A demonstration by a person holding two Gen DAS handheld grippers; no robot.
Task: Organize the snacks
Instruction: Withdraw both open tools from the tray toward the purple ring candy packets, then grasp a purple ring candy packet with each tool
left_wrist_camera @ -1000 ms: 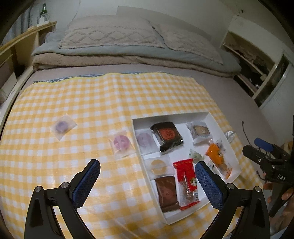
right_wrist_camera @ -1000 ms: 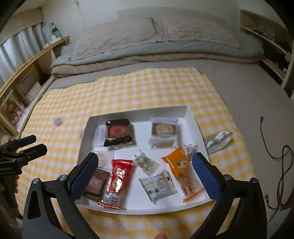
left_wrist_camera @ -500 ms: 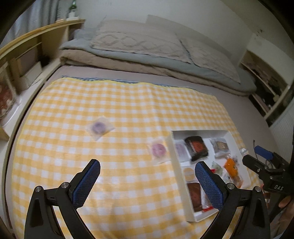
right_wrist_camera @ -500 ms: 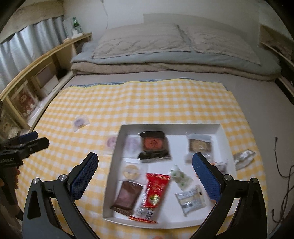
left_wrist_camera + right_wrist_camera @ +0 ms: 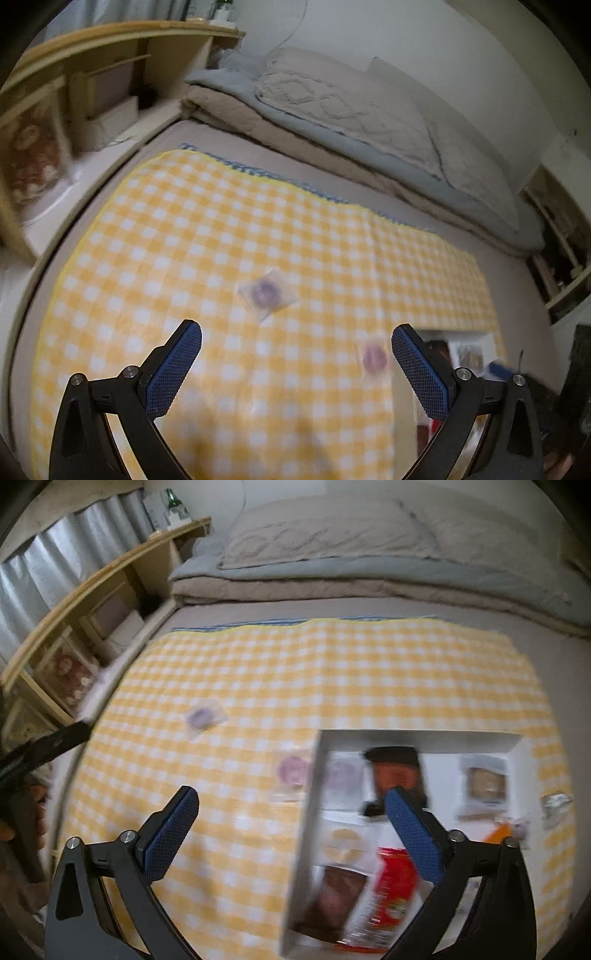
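Both grippers hang over a yellow check cloth (image 5: 207,236) spread on a bed (image 5: 369,602), both frames blurred. L gripper (image 5: 296,338): jaws wide apart, nothing btwn the blue pads, just cloth below. R gripper (image 5: 290,803): jaws closing, still apart, nothing btwn them either; R pad sits in front of the tray's left part, L pad over bare cloth.

Snacks: white tray (image 5: 417,734) on the cloth's right side, w/ several packets inside, incl. a dark pack w/ red centre (image 5: 397,771), a red pack (image 5: 391,882), a brown one (image 5: 336,893), a pale purple one (image 5: 341,775) and a tan one at far right (image 5: 484,781). Two clear packets w/ purple rounds lie loose on the cloth: one (image 5: 291,770) just beside the tray's left wall, the other (image 5: 266,293) well apart, out toward cloth centre and ahead of the L gripper. A silver wrapper (image 5: 556,803) lies outside the tray's right wall.

Wood shelves (image 5: 110,85) run along the bed's left; pillows (image 5: 332,531) at the head.
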